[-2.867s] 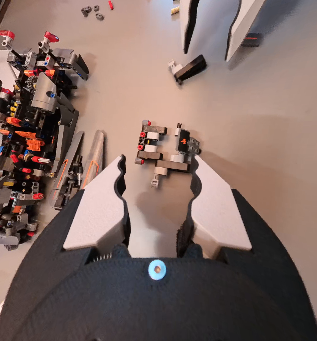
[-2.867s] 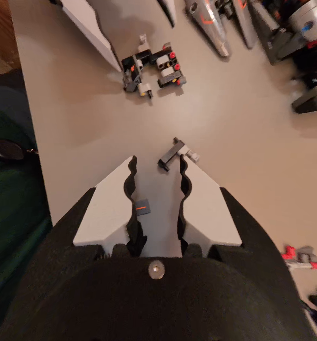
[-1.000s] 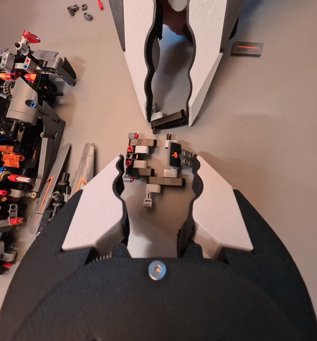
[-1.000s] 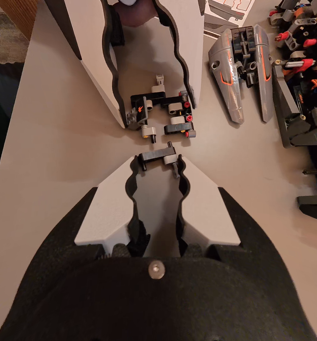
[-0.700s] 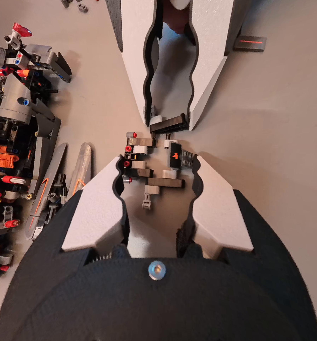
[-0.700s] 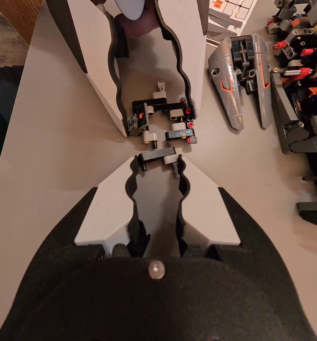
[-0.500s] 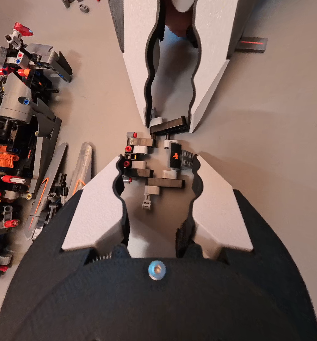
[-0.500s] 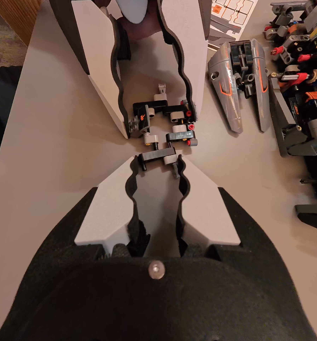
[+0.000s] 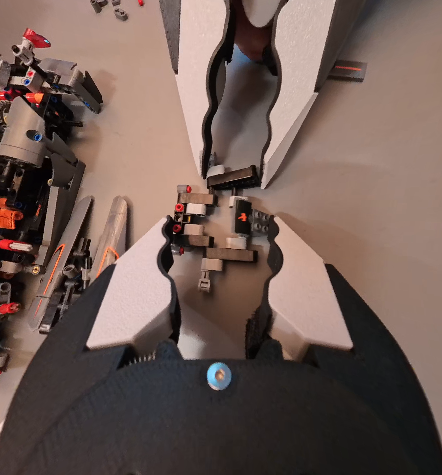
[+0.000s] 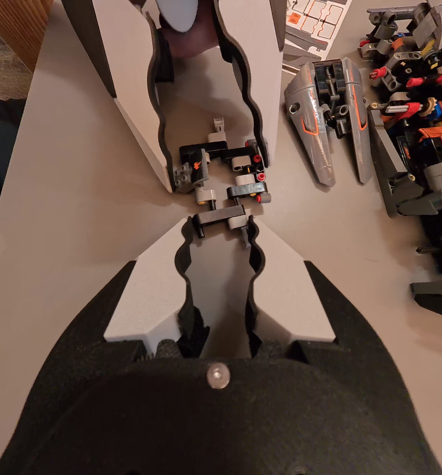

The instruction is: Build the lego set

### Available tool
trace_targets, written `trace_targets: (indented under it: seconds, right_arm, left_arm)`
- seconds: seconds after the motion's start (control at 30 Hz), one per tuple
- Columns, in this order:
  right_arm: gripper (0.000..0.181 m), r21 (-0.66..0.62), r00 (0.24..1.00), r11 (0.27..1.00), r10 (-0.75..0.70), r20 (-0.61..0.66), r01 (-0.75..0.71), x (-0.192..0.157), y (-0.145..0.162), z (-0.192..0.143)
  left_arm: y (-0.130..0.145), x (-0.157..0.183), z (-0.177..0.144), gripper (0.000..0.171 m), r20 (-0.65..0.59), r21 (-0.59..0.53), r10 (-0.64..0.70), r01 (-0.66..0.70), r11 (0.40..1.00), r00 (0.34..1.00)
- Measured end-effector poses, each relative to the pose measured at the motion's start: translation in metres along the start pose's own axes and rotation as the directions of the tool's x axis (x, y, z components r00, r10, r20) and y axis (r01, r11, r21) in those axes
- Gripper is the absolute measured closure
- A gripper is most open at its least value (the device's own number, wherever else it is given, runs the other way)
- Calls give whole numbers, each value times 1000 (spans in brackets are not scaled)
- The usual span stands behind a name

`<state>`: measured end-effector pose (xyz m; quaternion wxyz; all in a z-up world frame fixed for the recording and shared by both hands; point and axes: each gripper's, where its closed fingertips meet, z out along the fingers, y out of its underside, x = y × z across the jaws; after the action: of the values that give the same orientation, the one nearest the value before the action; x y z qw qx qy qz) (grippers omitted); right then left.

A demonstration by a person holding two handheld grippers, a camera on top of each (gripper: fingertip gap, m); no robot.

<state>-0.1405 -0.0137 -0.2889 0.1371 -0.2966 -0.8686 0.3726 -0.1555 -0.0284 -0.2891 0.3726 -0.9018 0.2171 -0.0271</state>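
A: Jaws first, then: on the right gripper (image 10: pixel 218 223) they're pinched across a short black beam piece (image 10: pixel 218 214) with a light grey connector at one end, gripping it end to end right at the fingertips

B: And the left gripper (image 9: pixel 218 223)?

A: Spread wide, holding nothing. Its jaws straddle the small sub-assembly (image 9: pixel 216 231) lying flat on the table (image 9: pixel 356 231), one jaw tip right against the red-pinned side, the other just beside the dark grey studded plate

B: So where's the held piece relative to that?

A: Just beyond the sub-assembly's far end, its two black pins pointing at the black beam and the pale grey block there. Whether a pin has entered a hole, I can't tell

B: How would you expect it to handle?

A: My read: light, rigid plastic, smooth and a bit slippery, so it could twist in an end-to-end pinch. The sub-assembly is stiff too, but pin joints can pivot or pop apart under a sideways shove. I'd clamp it across the black beams, not the thin grey link sticking out toward the left gripper

B: Any trays or bins in play?

A: None visible. Everything sits loose on the table: the big partly built model (image 9: pixel 22 167) well to the side, twin grey pointed panels (image 10: pixel 327 123) near it, a black tile with an orange line (image 9: pixel 348 73), a few stray small pieces (image 9: pixel 112 6), a printed sheet (image 10: pixel 315 28)
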Motion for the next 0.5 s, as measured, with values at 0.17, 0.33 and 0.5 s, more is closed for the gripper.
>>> trace_targets:
  seconds: [0.17,0.33,0.5]
  right_arm:
    - [141,10,1000,1000,5,7,-5,0,0,-1]
    - [141,3,1000,1000,-4,8,4,-1,-1,1]
    - [141,6,1000,1000,2,5,-2,-1,0,1]
  left_arm:
    - [-13,-9,-25,101,-25,90,-56,58,994,998]
    - [-15,-35,-26,128,24,-1,82,-82,997,996]
    - [-11,-26,-9,134,-81,-69,162,-168,983,983]
